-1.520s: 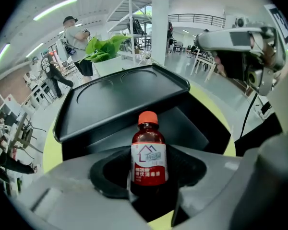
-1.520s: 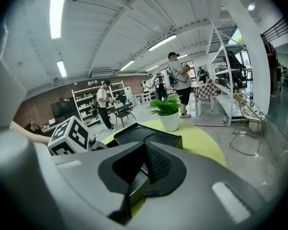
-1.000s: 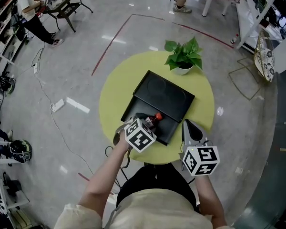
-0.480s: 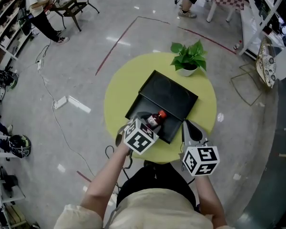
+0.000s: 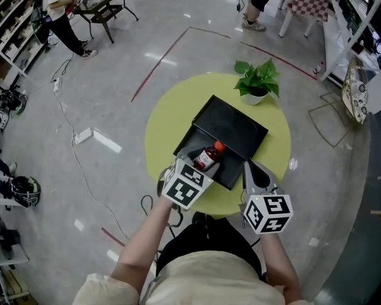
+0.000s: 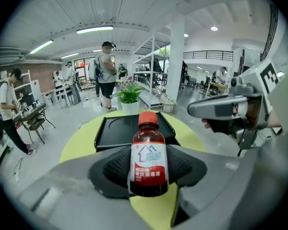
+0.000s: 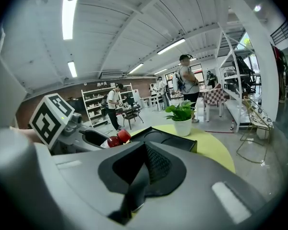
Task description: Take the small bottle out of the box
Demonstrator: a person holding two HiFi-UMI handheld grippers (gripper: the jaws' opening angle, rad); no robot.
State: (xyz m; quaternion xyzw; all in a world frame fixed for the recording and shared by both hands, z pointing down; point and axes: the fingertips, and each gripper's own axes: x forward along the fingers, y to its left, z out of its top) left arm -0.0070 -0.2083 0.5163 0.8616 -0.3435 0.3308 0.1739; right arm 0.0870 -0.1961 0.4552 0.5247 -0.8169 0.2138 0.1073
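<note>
Small bottle point(image 6: 148, 159), red-capped with a red-and-white label, sits clamped between the pads of our left gripper point(image 5: 200, 162), whose jaws stand partly apart around it. From the head view we see it over the black box point(image 5: 236, 127) at its 7 o'clock edge. Our right gripper point(image 7: 137, 176) is empty, jaws together, at 5 o'clock of the round yellow-green table point(image 5: 162, 122). A potted plant point(image 5: 256, 81) stands at 1 o'clock.
</note>
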